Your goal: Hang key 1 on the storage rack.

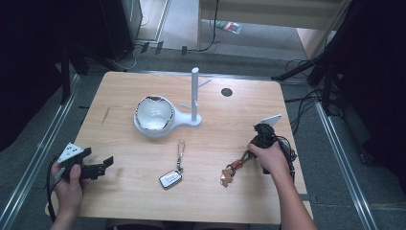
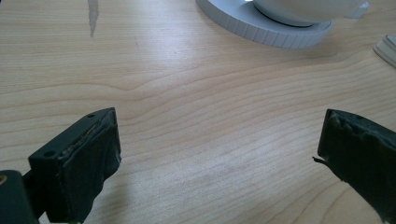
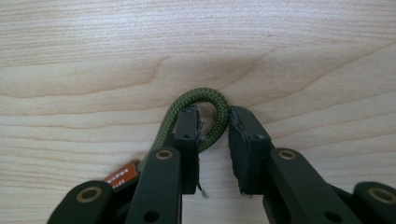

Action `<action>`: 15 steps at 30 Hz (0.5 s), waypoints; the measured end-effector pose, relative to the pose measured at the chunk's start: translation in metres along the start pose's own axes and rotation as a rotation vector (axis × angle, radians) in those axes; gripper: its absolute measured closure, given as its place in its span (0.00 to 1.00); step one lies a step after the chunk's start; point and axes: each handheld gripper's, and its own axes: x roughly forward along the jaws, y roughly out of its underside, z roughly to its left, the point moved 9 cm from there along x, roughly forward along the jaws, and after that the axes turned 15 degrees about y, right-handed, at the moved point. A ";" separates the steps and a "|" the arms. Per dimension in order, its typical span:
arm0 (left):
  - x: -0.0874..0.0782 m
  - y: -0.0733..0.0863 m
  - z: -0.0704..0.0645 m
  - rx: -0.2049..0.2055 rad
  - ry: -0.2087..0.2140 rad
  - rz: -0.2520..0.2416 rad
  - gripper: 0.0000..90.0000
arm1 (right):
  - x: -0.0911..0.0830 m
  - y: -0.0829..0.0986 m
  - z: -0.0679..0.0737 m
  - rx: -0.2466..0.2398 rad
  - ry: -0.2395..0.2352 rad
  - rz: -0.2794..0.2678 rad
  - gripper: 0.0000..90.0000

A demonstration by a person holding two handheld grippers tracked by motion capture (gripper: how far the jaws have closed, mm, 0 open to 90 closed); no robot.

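Right gripper (image 3: 215, 122) is pressing down at the table's (image 1: 143, 201) right side, jaws nearly closed, one side of the green cord loop (image 3: 198, 98) sitting between them; whether they are pinching it, cannot tell. The cord's keychain (image 1: 229, 173) is lying just left of that hand. Left gripper (image 1: 101, 165) is resting near the left edge, jaws gaping wide, holding nothing. Car key (image 1: 171, 178) is lying mid-table, before the white stand (image 1: 195, 96) with its bowl (image 1: 153, 113).

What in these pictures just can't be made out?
- High view: the right gripper tips, hidden under the hand.
- High view: markings on the car key fob, too small.
- Right gripper view: whether the jaws pinch the green cord loop.
- Left gripper view: the bowl, cut off at the top edge.
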 end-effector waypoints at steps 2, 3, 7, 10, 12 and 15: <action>0.000 0.000 0.000 0.001 0.000 0.001 0.00 | 0.001 0.000 0.001 -0.001 0.003 0.008 0.85; 0.000 0.000 0.000 0.000 -0.001 0.001 0.00 | 0.003 0.001 0.002 -0.005 0.007 0.010 0.86; 0.000 0.000 0.000 -0.001 -0.001 0.001 0.00 | 0.002 -0.001 0.005 -0.017 0.019 -0.014 0.91; 0.000 0.000 0.000 -0.001 0.000 0.002 0.00 | 0.002 -0.001 0.007 -0.042 0.036 -0.024 0.94; 0.000 0.000 0.000 -0.002 0.001 0.002 0.00 | 0.002 -0.001 0.008 -0.058 0.041 -0.034 0.95; 0.000 0.000 0.000 -0.004 0.002 0.002 0.00 | 0.002 0.000 0.008 -0.085 0.048 -0.048 0.96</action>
